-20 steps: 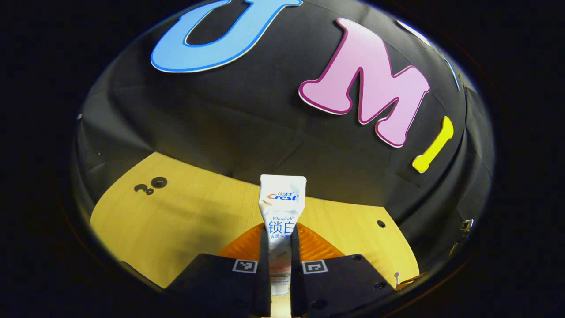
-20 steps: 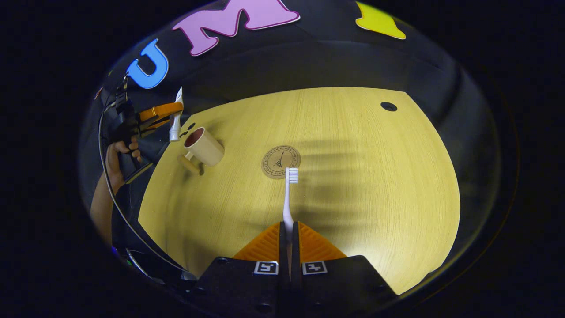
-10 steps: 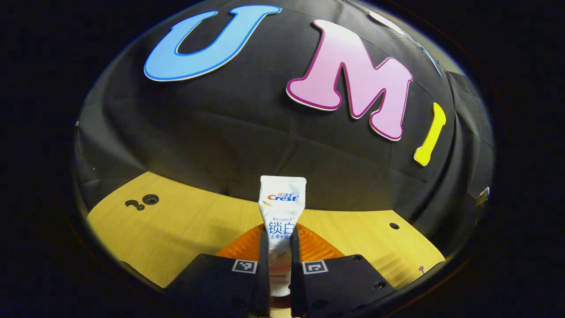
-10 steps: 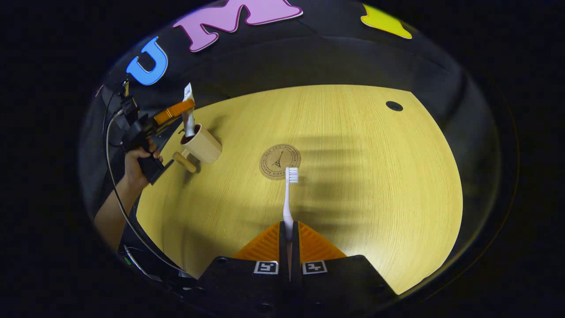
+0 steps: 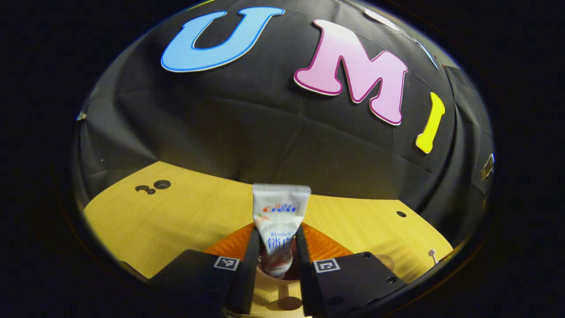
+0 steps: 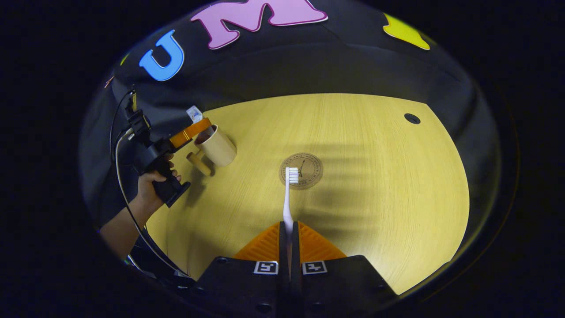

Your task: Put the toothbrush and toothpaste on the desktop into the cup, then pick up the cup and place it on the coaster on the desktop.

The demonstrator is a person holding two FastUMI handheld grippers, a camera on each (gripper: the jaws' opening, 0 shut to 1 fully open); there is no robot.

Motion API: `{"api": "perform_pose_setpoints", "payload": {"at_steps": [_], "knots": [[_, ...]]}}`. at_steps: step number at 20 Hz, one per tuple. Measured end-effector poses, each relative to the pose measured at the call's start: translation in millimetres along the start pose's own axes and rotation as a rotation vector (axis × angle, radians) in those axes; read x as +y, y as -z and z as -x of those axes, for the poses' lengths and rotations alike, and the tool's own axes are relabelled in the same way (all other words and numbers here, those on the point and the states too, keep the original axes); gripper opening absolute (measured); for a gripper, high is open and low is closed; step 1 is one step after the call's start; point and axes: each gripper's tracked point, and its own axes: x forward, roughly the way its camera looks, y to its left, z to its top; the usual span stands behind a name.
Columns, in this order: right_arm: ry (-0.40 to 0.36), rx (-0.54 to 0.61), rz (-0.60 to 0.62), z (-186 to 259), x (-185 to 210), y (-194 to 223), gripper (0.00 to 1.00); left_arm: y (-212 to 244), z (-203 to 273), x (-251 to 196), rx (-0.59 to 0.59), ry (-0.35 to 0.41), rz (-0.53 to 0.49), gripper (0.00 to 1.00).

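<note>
Left gripper [image 5: 273, 265] fingers spread apart, toothpaste [image 5: 279, 221] standing loose between them with its lower end in the cup [image 6: 216, 145], right gripper [image 6: 289, 238] fingers clamped on the toothbrush [image 6: 289, 194] handle, bristles out ahead over the coaster [image 6: 304, 170], yellow surface [image 6: 375, 176] beyond
</note>
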Motion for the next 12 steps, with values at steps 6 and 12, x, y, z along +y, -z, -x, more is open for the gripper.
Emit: {"api": "perform_pose_setpoints", "payload": {"at_steps": [6,12], "knots": [[-0.058,-0.105,-0.001,-4,29,-39,0.05,-8,57,14,-0.006,-0.096,-0.025,0.98],[-0.15,-0.266,-0.01,-17,73,-105,0.05,9,136,10,0.009,-0.128,0.074,0.98]]}}
